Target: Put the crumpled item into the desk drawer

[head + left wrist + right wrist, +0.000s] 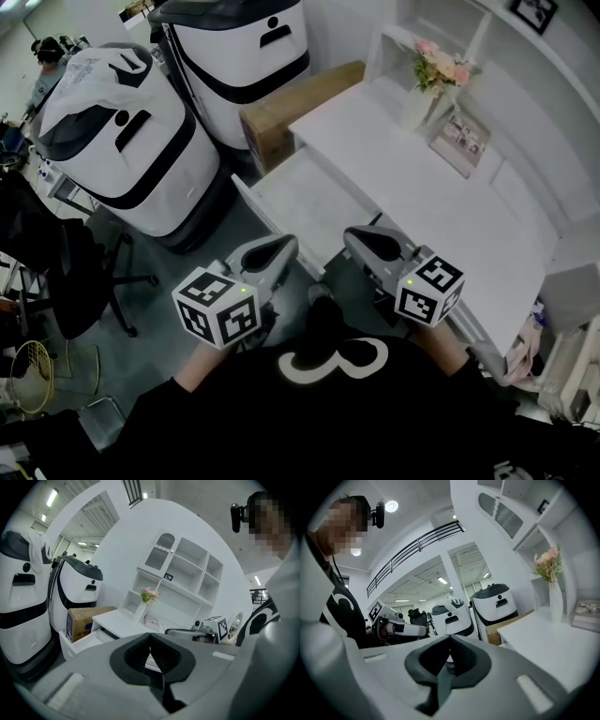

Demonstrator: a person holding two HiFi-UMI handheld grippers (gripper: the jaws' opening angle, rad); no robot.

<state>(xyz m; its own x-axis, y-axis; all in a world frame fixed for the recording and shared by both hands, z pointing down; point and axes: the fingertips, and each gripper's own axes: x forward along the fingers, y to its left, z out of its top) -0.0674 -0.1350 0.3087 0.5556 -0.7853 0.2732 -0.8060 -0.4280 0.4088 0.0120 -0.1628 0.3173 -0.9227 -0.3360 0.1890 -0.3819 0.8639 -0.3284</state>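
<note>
The white desk (422, 187) has its drawer (298, 195) pulled out on the left; the part of its white inside that shows holds nothing. I hold both grippers close to my body, in front of the desk's near edge. The left gripper (281, 247) is shut with nothing between its jaws, and its tips point at the drawer's front corner. The right gripper (357, 237) is shut and empty too, just below the desk edge. In the left gripper view the drawer (79, 641) stands open beyond the closed left gripper (150, 637). Something pale and crumpled-looking (522, 354) hangs by the desk's near right end; I cannot tell what it is.
Two large white-and-black robots (122, 141) stand left of the desk, with a cardboard box (300, 101) wedged against the desk's far end. A vase of flowers (424, 89) and a picture frame (459, 141) stand at the back. A black office chair (66, 272) is at left.
</note>
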